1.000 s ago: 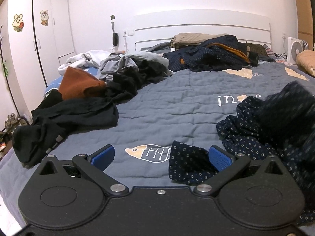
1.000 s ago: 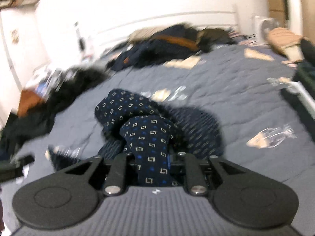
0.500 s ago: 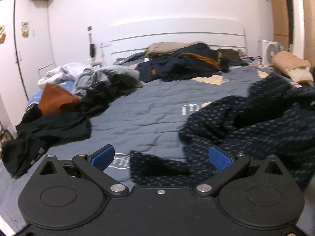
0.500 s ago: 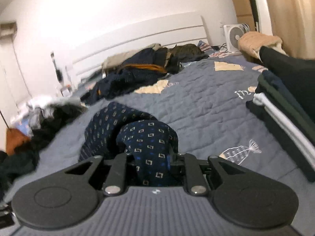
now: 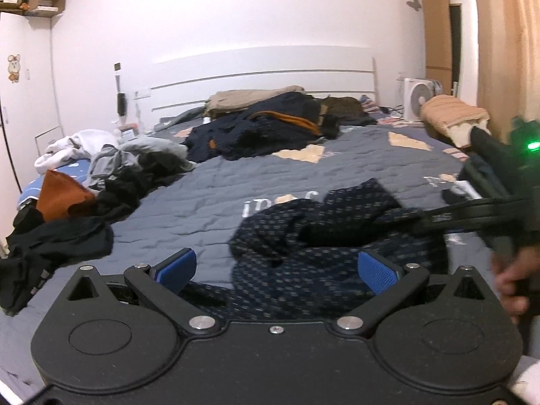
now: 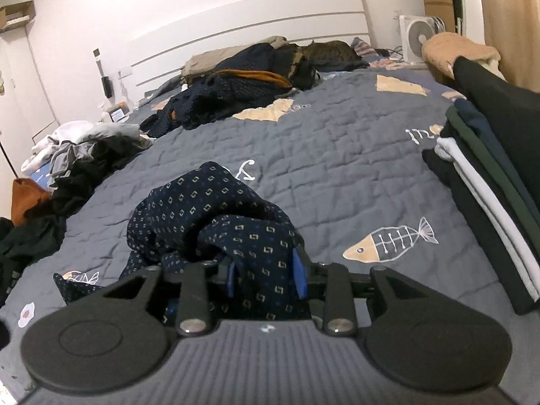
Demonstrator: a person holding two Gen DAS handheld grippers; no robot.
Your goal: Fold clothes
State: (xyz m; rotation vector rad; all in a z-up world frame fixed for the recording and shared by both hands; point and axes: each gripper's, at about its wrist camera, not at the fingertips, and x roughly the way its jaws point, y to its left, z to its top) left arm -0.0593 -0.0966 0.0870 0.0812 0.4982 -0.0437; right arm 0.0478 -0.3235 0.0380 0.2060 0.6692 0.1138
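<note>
A white slatted headboard [image 5: 263, 74] stands against the pale wall [image 5: 236, 10].

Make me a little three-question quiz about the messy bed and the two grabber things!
1. True or false: the right gripper is pinching the navy patterned garment.
2. Which is it: are the blue pads of the left gripper A) spread wide apart or B) squeezed together?
3. Fill in: the folded stack of clothes sits on the ___ side of the right wrist view.

Key:
1. True; the cloth is bunched between its closed fingers.
2. A; part of the garment lies between the pads, but they are not closed on it.
3. Right, on the grey quilt.
</note>
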